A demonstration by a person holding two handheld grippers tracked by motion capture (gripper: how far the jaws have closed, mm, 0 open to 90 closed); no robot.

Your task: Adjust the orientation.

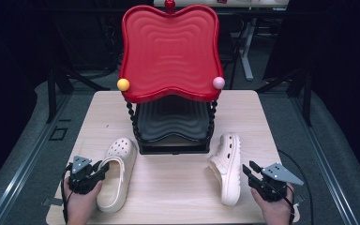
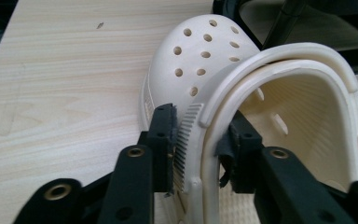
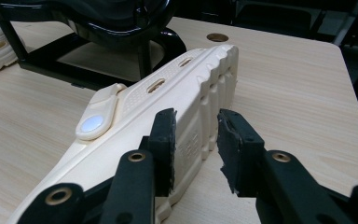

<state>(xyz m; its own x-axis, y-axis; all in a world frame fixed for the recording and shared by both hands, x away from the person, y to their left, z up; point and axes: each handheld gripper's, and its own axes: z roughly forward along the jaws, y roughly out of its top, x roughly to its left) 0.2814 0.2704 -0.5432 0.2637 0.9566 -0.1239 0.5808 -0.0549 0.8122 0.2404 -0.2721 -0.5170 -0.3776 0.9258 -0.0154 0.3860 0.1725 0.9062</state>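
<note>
Two cream clogs lie on the wooden table [image 1: 168, 183] in front of a rack. The left clog [image 1: 122, 150] sits sole down, toe pointing away. My left gripper [image 1: 104, 168] grips its near left side wall: in the left gripper view one jaw presses the ribbed outside and the other sits inside the left clog [image 2: 205, 51], so the left gripper [image 2: 196, 121] is shut on it. The right clog [image 1: 229, 164] lies on its side. My right gripper [image 1: 249, 169] stands open beside its heel end, jaws apart around the thick sole edge of the right clog [image 3: 168, 88], not closed on it.
A two-level rack stands at the table's middle back: a wavy red top tray [image 1: 168, 47] with a yellow ball [image 1: 123, 84] and a pink ball [image 1: 219, 83] at its front corners, and a black lower tray [image 1: 171, 122]. The table's side edges lie close to both hands.
</note>
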